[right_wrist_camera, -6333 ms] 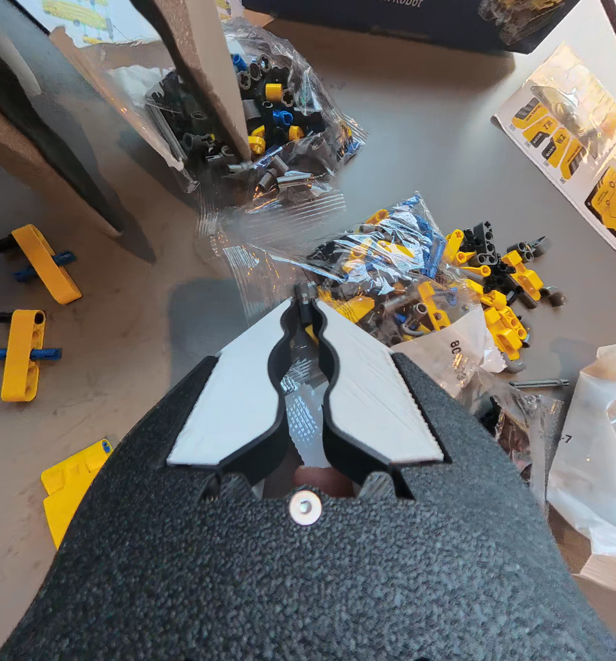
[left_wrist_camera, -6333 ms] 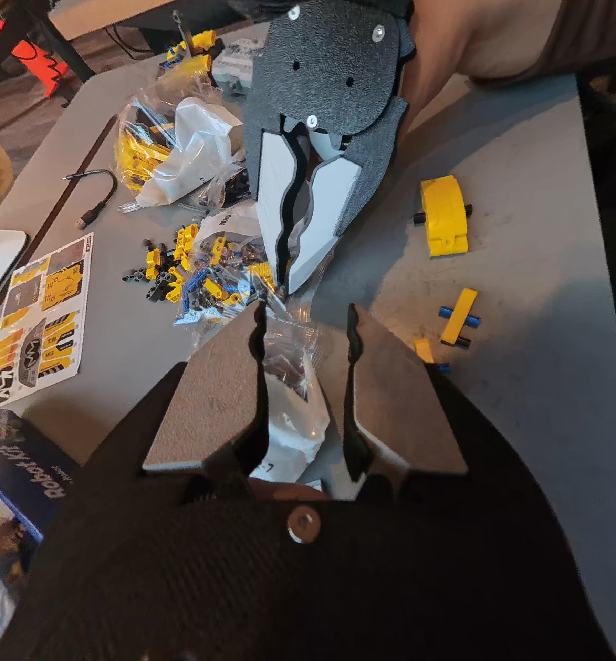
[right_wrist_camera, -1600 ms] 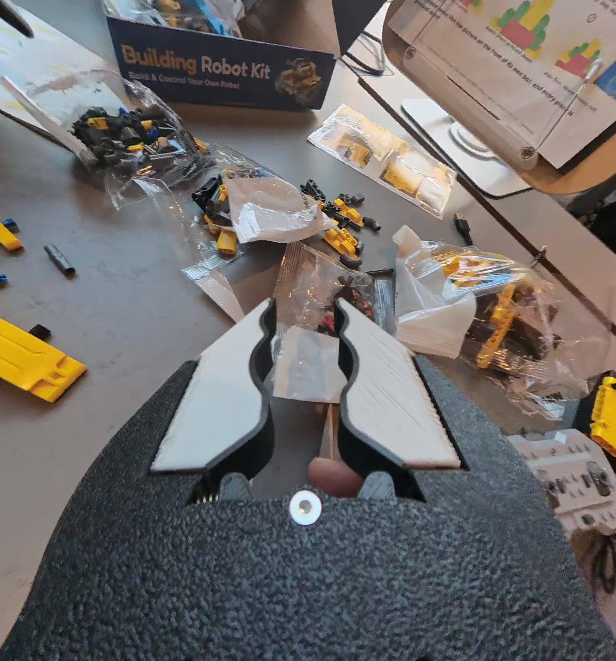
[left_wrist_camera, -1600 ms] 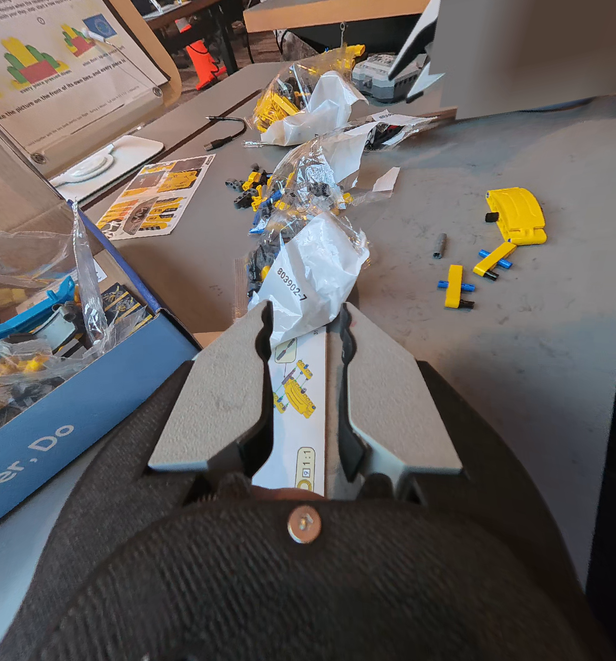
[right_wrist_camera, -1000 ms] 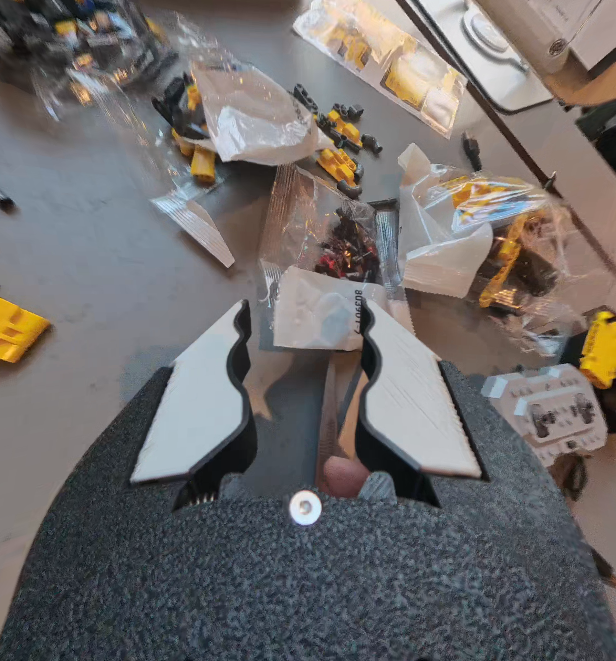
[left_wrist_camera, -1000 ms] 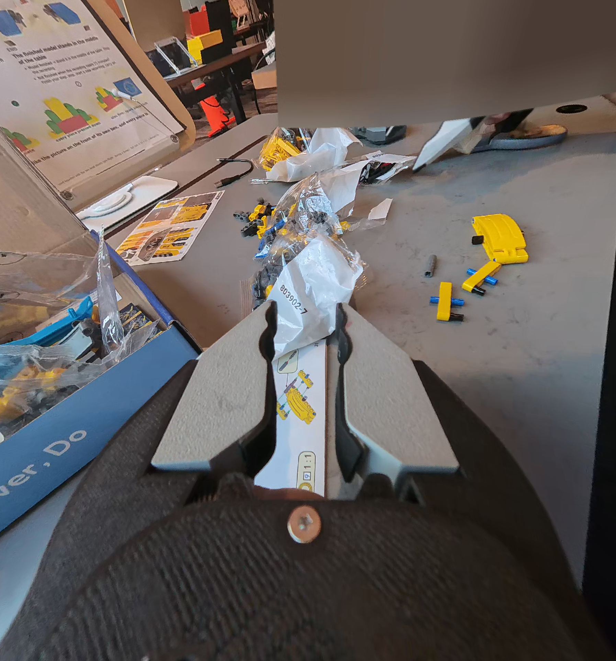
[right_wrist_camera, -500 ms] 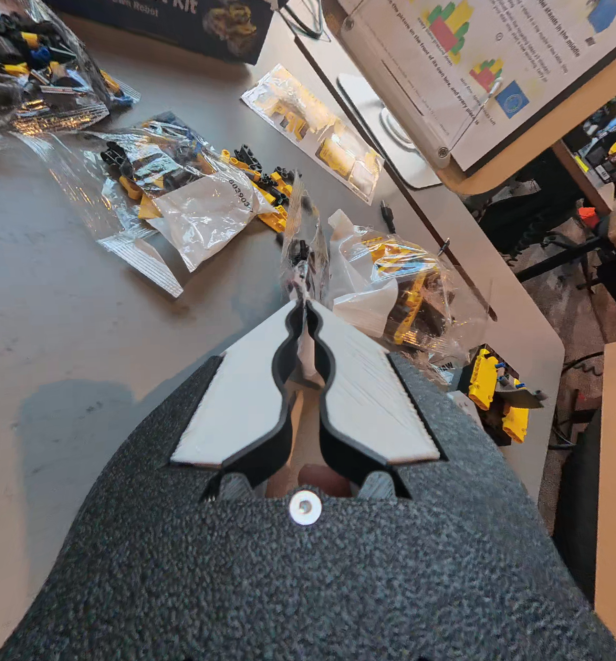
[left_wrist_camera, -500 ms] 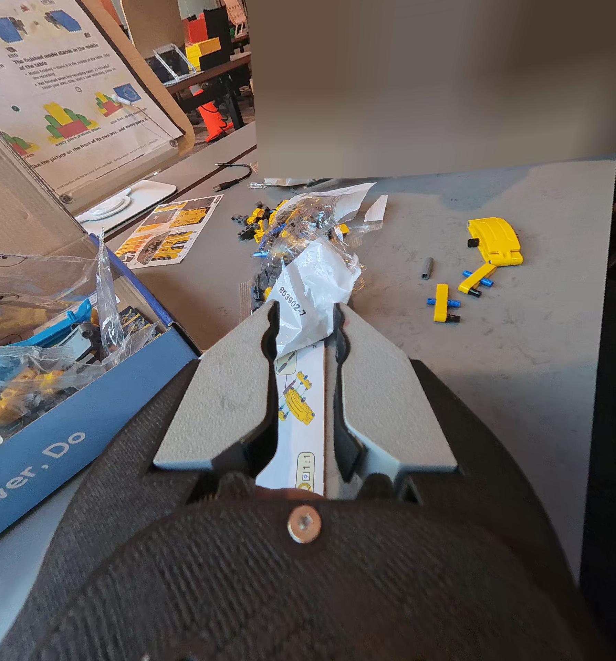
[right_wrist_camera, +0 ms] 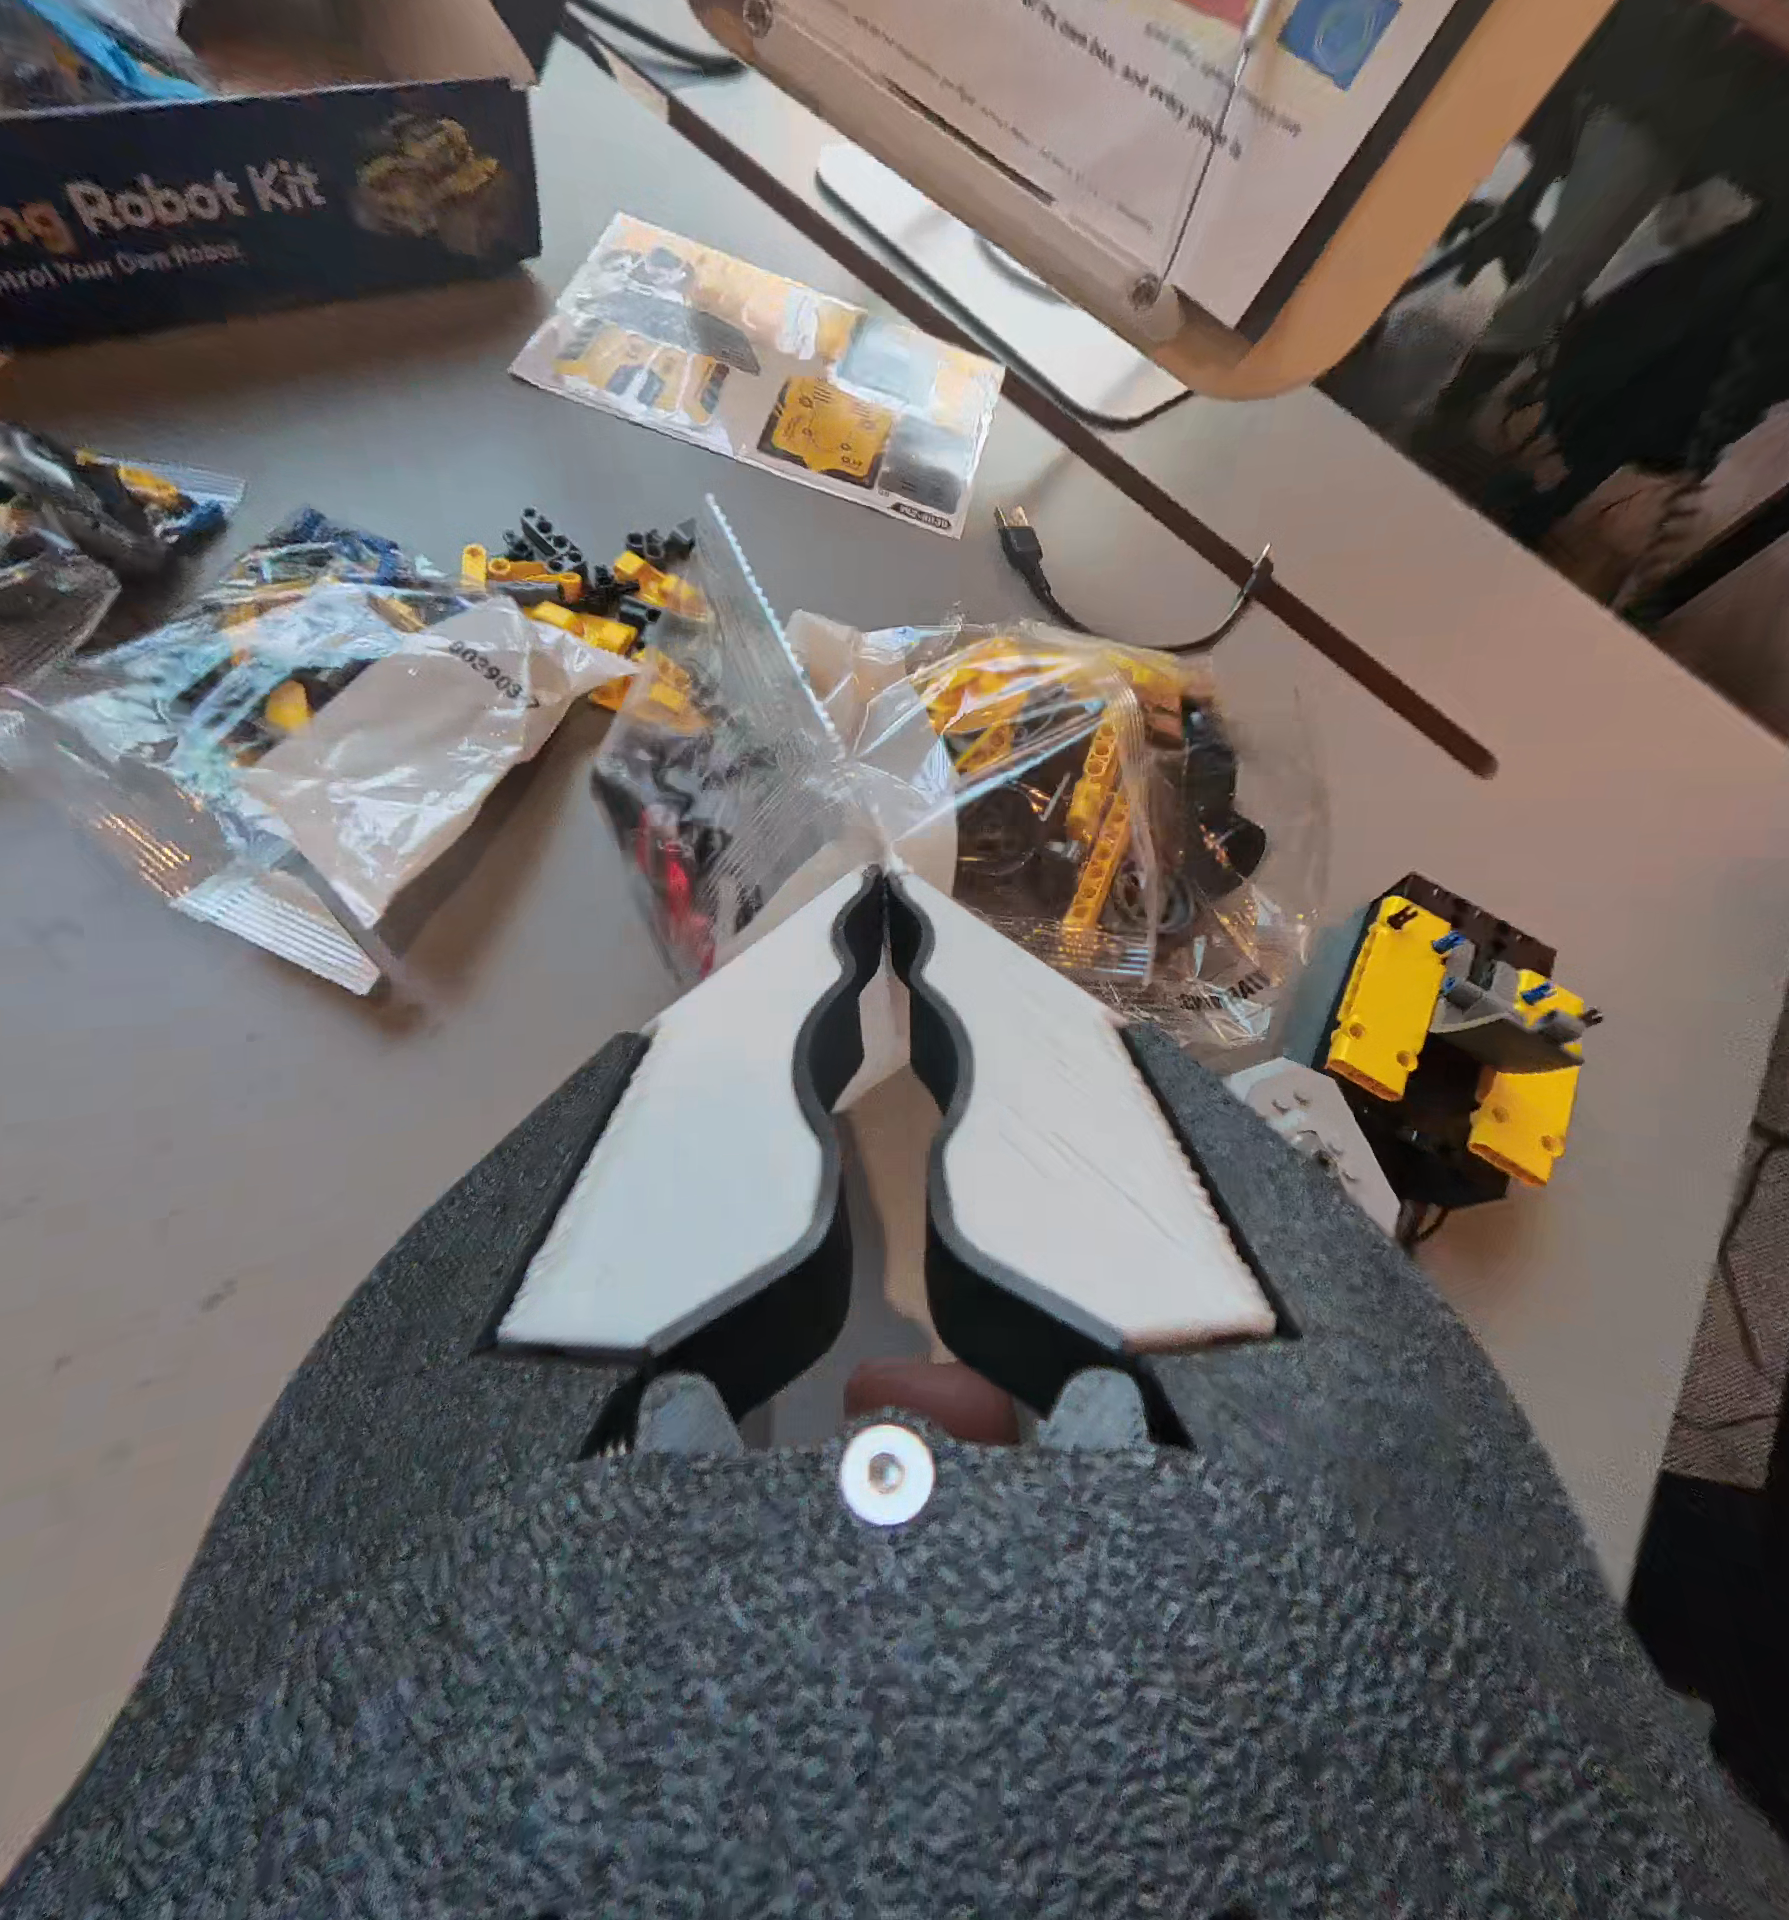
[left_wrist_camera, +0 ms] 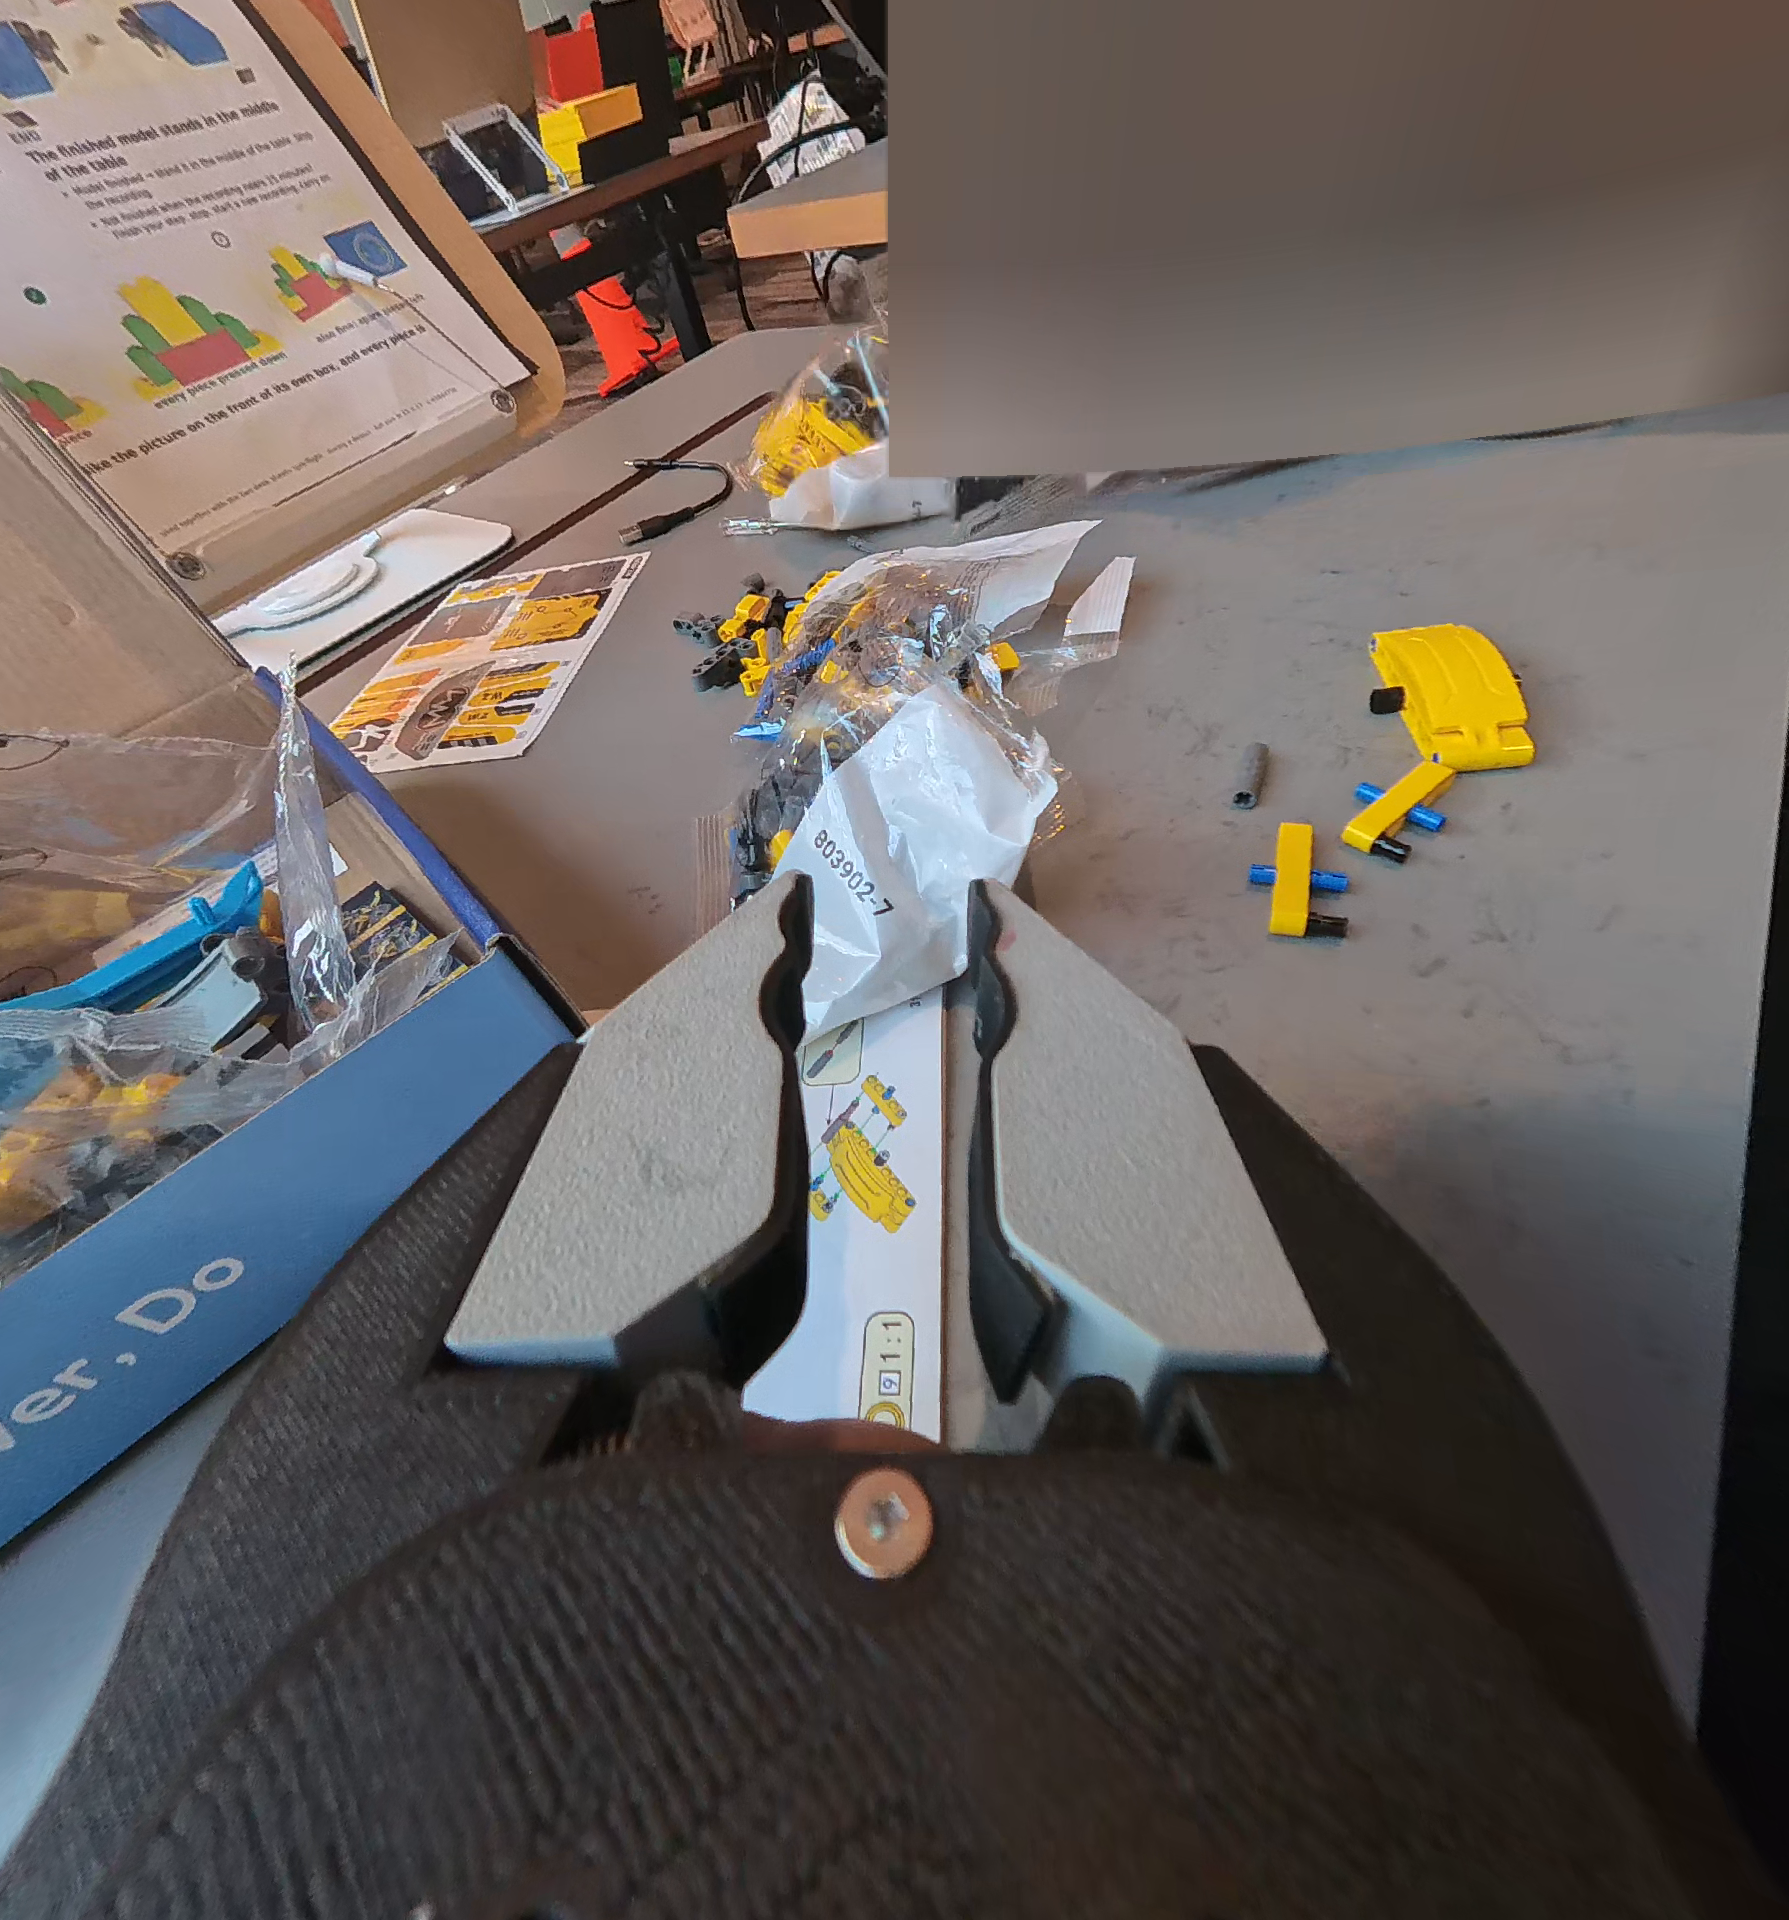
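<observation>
Two hand-held grippers work over a grey table (left_wrist_camera: 1492, 1091) strewn w/ building-kit parts. Largest item: a blue kit box (left_wrist_camera: 246, 1174), open, at the left edge of the left wrist view, w/ clear plastic and yellow and blue parts inside. Behind it a printed instruction board (left_wrist_camera: 173, 260) stands tilted on a white base.

The left gripper (left_wrist_camera: 879, 904) hangs above the table, fingers parted, gripping nothing. Below the gap lies a white instruction strip (left_wrist_camera: 874, 1195), and just past the tips a clear bag w/ a white label panel (left_wrist_camera: 921, 821), holding dark and yellow pieces.

The right gripper (right_wrist_camera: 885, 878) is clenched on the top of a small clear bag (right_wrist_camera: 724, 790) holding black and red pieces. The bag's serrated edge sticks up past the tips; whether its bottom touches the table can't be told.

Just right of it sits a bigger clear bag of long yellow beams (right_wrist_camera: 1087, 790). To the left lies a labelled bag (right_wrist_camera: 370, 727). Loose yellow and black connectors (right_wrist_camera: 578, 592) lie beyond. A sticker sheet (right_wrist_camera: 765, 384) lies flat near the box; a black cable plug (right_wrist_camera: 1020, 525) is beside it.

Smallest, in the left wrist view, well right of the bags: a curved yellow panel (left_wrist_camera: 1451, 696), two yellow beams on blue pins (left_wrist_camera: 1295, 878), one grey pin (left_wrist_camera: 1251, 774).
</observation>
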The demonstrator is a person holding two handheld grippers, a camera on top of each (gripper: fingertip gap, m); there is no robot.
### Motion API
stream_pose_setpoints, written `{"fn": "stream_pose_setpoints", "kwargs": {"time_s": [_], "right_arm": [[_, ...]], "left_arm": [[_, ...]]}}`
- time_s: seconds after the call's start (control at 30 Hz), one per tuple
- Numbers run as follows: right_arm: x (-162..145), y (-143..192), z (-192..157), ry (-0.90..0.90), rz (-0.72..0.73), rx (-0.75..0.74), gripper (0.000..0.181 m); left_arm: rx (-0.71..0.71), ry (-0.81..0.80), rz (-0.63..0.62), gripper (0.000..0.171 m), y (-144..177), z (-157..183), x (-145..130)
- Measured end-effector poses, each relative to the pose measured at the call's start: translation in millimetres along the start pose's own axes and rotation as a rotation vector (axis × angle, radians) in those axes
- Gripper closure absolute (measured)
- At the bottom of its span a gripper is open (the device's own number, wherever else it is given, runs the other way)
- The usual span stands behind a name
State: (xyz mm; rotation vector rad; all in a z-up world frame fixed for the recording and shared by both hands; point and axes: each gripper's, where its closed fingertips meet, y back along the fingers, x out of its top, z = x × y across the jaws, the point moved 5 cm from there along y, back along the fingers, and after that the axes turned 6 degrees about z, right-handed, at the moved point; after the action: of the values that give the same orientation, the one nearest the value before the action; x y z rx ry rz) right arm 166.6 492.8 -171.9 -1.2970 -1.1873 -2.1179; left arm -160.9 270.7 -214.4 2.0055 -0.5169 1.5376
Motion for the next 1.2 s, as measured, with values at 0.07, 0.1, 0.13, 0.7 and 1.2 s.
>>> {"fn": "stream_pose_setpoints", "kwargs": {"time_s": [0.07, 0.1, 0.13, 0.7, 1.2], "right_arm": [[0.3, -7.6, 11.6, -0.086, -0.040, 0.021, 0.181], [0.0, -10.9, 15.2, -0.107, -0.054, 0.031, 0.181], [-0.7, -13.3, 17.7, -0.097, -0.060, 0.029, 0.181], [0.6, 9.9, 3.7, 0.068, -0.029, -0.111, 0.162], [-39.4, 6.7, -111.6, 0.109, 0.065, 0.179, 0.137]], "left_arm": [[0.002, 0.001, 0.001, 0.144, 0.1, -0.2, 0.0], [0.003, -0.001, 0.003, 0.144, 0.2, -0.1, 0.2], [0.005, -0.004, 0.006, 0.144, 0.5, 0.1, 0.5], [0.001, 0.001, 0.004, 0.145, 0.1, -0.3, 0.1], [0.001, 0.003, 0.001, 0.145, -0.1, -0.6, 0.0]]}}
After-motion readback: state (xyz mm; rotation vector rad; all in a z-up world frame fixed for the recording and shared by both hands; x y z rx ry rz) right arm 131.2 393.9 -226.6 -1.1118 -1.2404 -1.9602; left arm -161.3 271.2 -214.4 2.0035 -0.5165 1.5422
